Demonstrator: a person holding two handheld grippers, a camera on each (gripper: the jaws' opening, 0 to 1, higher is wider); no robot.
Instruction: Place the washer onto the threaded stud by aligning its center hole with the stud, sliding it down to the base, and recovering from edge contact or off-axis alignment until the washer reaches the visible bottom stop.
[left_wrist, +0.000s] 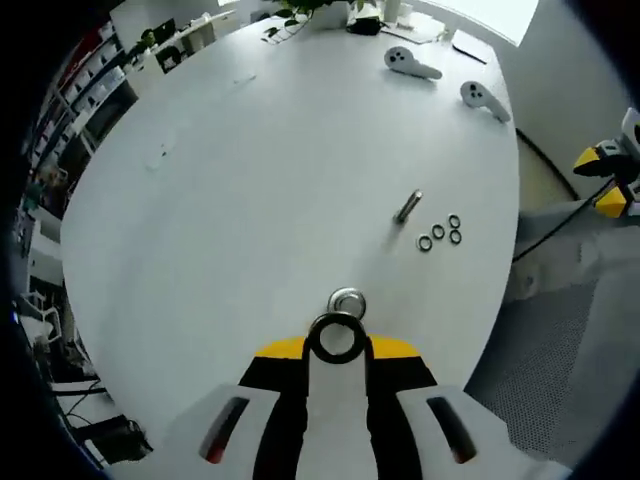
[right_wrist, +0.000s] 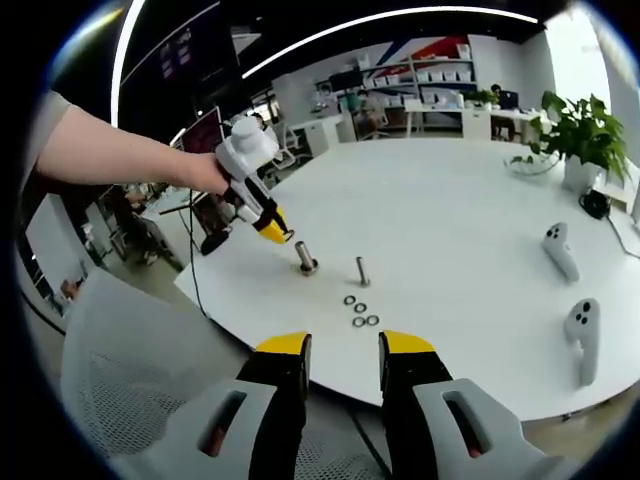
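1. Looking along my left gripper (left_wrist: 337, 340), I see the jaws clenched on a washer (left_wrist: 336, 338), just above a threaded stud (left_wrist: 347, 301) standing on the worktop (left_wrist: 250, 200).
2. Four spare washers (left_wrist: 440, 232) lie farther right, beside a second stud (left_wrist: 408, 206).
3. My right gripper (right_wrist: 343, 352) hangs released off the worktop's near edge.
4. I cannot tell whether the washer's hole meets the stud.

Open-plan office.
A large round white table (right_wrist: 470, 200), white shelving units (right_wrist: 440, 75), green potted plant (right_wrist: 580, 135), mesh chair (right_wrist: 130, 370).
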